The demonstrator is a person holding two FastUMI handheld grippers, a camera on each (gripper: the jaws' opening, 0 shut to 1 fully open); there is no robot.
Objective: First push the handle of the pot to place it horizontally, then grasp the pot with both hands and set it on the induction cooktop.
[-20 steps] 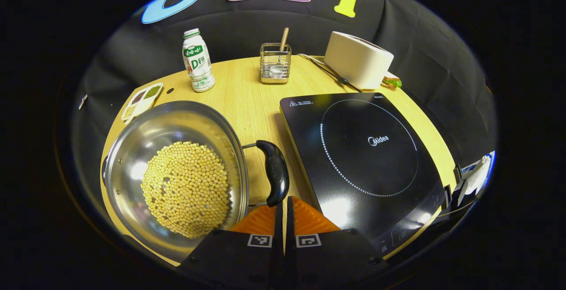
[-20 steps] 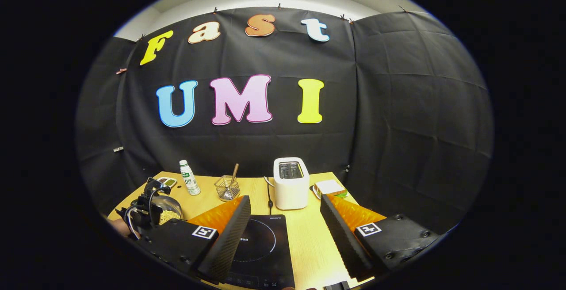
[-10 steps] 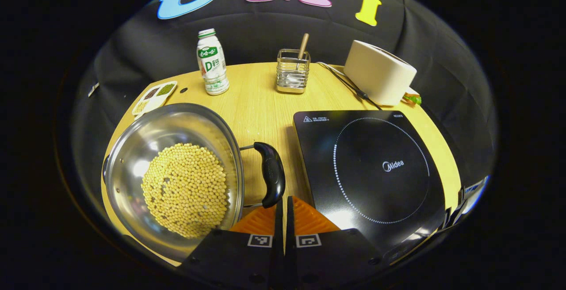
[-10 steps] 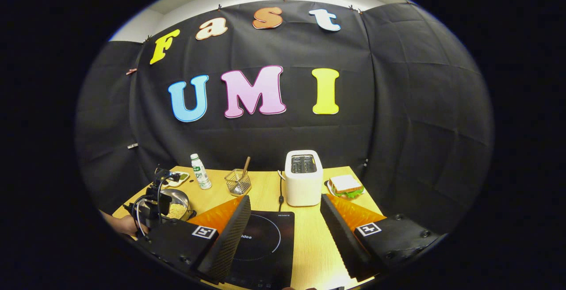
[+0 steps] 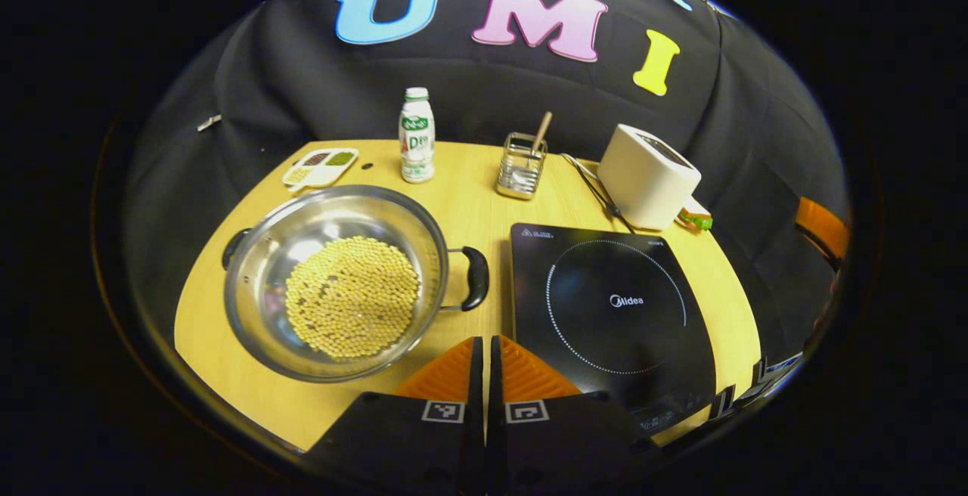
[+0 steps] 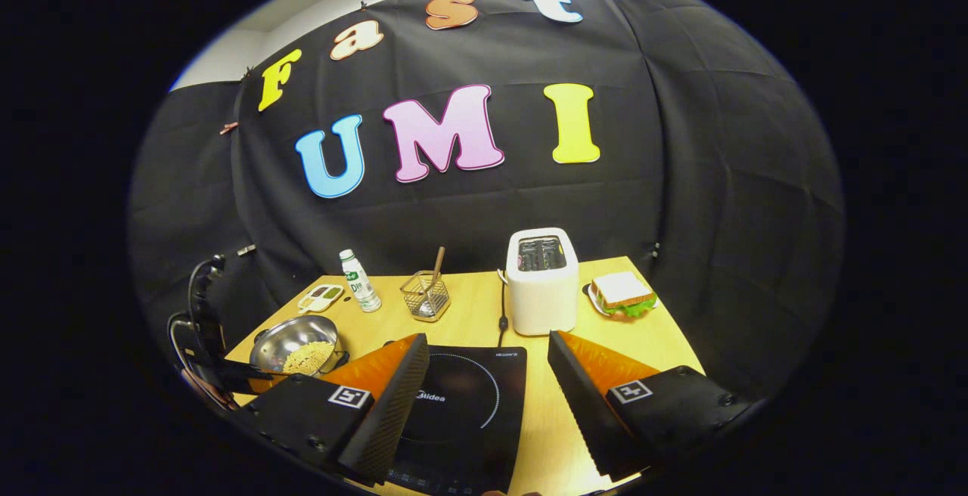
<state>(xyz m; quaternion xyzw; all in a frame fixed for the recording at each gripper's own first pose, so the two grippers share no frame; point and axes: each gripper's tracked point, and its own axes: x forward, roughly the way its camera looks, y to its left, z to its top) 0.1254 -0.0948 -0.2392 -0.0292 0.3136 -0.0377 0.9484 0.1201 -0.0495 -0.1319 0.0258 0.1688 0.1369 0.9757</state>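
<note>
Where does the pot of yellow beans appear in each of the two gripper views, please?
Left gripper view: the pot sits left of centre, on the table beside the induction cooktop.
Right gripper view: the pot is small at lower left, just above the near left finger.
Shared landmark: the white toaster, at the back behind the cooktop.

The right claw (image 6: 484, 398) is hanging with its fingers spread wide over the cooktop (image 6: 461, 420). The pot (image 6: 295, 341) is sitting on the table (image 6: 469, 314) at far left, beside the left claw (image 6: 204, 352).
</note>
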